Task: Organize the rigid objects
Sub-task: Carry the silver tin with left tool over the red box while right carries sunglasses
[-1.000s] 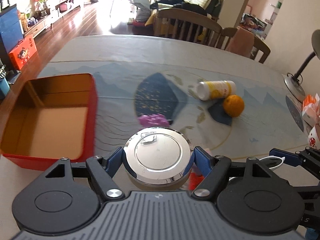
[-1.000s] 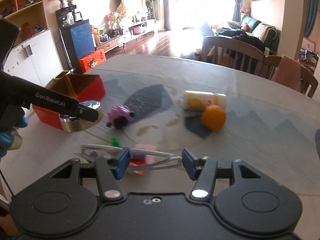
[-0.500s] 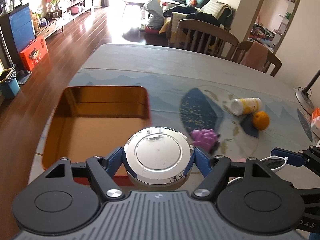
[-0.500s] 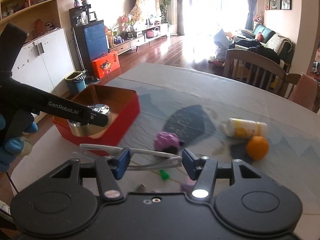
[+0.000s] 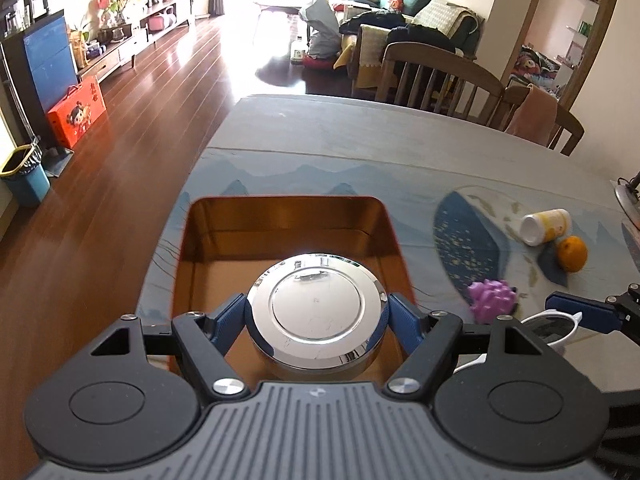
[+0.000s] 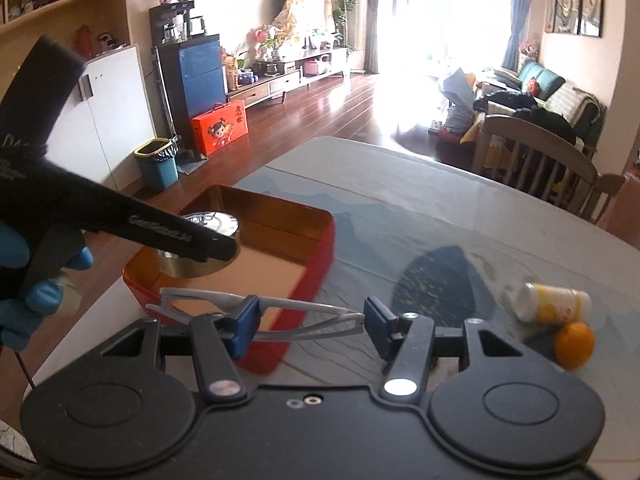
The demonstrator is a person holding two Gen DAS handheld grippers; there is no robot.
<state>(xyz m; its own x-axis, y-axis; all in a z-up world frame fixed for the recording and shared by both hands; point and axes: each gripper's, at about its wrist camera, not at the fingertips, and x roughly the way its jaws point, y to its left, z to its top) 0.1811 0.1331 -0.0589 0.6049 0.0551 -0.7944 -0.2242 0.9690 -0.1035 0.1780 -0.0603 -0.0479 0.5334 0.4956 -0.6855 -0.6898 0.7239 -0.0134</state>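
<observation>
Red tin point(image 5: 400, 240): interior bare below my jaws. Table point(image 5: 360, 152) beyond: open. Obstacles right: purple toy point(image 5: 494, 300), bottle point(image 5: 546, 226), orange point(image 5: 573, 253).

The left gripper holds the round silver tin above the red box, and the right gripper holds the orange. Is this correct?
Not fully. The right gripper holds a pair of grey glasses, as the right wrist view shows; the orange lies on the table beside the yellow bottle. The left gripper does hold the round silver tin above the red box.
</observation>
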